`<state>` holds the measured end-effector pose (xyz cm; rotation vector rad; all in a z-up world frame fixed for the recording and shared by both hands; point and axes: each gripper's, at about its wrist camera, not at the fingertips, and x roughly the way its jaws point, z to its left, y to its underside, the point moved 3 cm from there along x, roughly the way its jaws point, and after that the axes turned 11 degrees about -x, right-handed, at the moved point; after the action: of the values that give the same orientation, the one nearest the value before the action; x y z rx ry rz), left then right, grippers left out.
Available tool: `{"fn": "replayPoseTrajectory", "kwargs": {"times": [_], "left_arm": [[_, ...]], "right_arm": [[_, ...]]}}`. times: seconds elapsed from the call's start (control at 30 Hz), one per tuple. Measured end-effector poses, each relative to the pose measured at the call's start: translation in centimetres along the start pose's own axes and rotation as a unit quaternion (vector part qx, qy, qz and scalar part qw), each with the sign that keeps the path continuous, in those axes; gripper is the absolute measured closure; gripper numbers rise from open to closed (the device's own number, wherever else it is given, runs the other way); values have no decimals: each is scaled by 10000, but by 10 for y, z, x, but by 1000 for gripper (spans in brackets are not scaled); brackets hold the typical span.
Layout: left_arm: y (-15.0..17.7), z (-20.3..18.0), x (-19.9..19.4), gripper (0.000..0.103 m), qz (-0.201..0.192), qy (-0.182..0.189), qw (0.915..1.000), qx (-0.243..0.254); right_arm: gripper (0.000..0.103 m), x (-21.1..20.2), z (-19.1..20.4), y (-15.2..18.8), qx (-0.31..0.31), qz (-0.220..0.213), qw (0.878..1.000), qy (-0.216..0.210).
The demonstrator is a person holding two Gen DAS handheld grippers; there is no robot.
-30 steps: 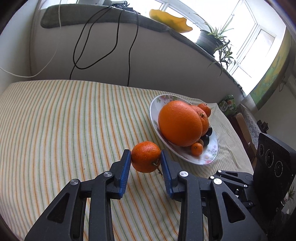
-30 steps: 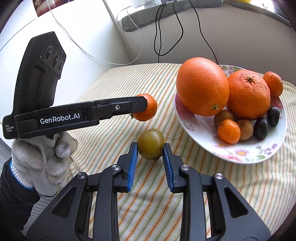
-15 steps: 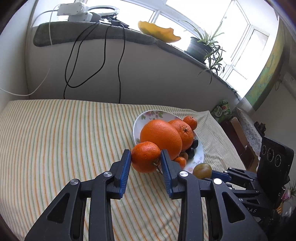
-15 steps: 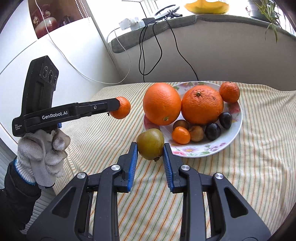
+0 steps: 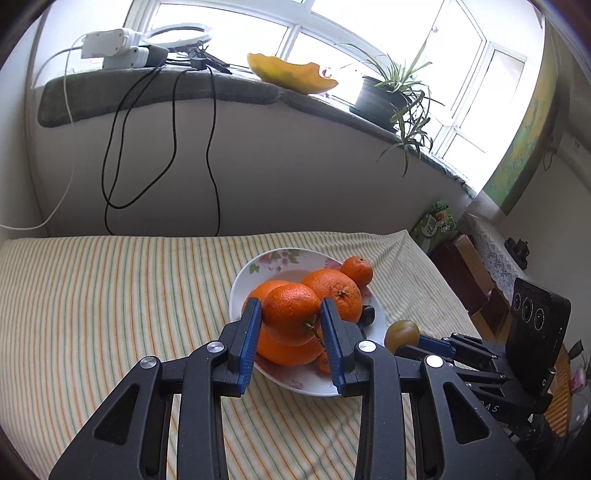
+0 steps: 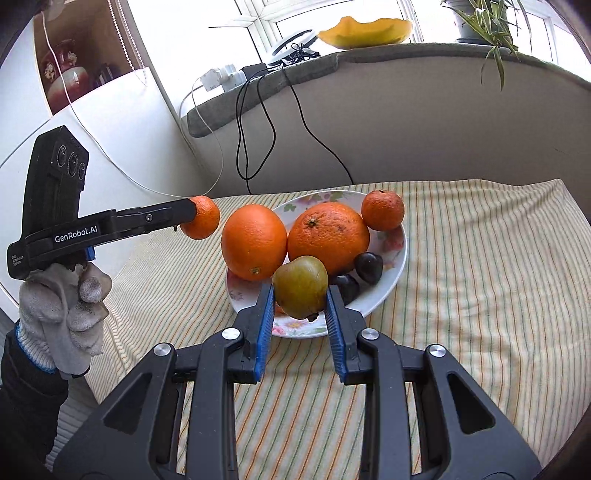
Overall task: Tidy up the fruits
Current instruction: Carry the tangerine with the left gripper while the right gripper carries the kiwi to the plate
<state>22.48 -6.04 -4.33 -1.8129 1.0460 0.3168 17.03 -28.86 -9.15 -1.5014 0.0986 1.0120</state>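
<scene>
My left gripper [image 5: 291, 317] is shut on a small mandarin [image 5: 291, 308], held in the air just short of the flowered white plate [image 5: 266, 262]. From the right wrist view the same mandarin [image 6: 201, 218] hangs left of the plate [image 6: 395, 258], in the left gripper [image 6: 192, 218]. My right gripper [image 6: 300, 295] is shut on a greenish-brown fruit [image 6: 301, 288] above the plate's near rim. That fruit [image 5: 402, 334] shows right of the plate in the left view. On the plate lie two big oranges [image 6: 254, 242] [image 6: 328, 236], a small mandarin [image 6: 382, 210] and dark plums [image 6: 368, 266].
The striped cloth [image 6: 480, 277] covers the table. Behind it runs a wall with black cables [image 6: 258, 122] hanging from a padded sill that bears a yellow bowl [image 6: 365, 31] and a potted plant [image 5: 384, 96]. A gloved hand [image 6: 62, 306] holds the left gripper's handle.
Both grippers have risen and pulled back from the plate, each still holding its fruit; the plate now looks smaller and lies behind both held fruits.
</scene>
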Motion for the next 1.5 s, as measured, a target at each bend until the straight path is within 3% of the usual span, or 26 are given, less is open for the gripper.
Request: {"fn": "replayPoseTrajectory", "kwargs": {"times": [0.9,1.5], "left_arm": [[-28,-43,54,72,-21,-592,9960,667],[-33,-40,76,72,186,-645,9960,582]], "right_arm": [[74,17,-1,-10,-113,-53,9999,75],[74,31,10,-12,-386,69,9992,23]]}}
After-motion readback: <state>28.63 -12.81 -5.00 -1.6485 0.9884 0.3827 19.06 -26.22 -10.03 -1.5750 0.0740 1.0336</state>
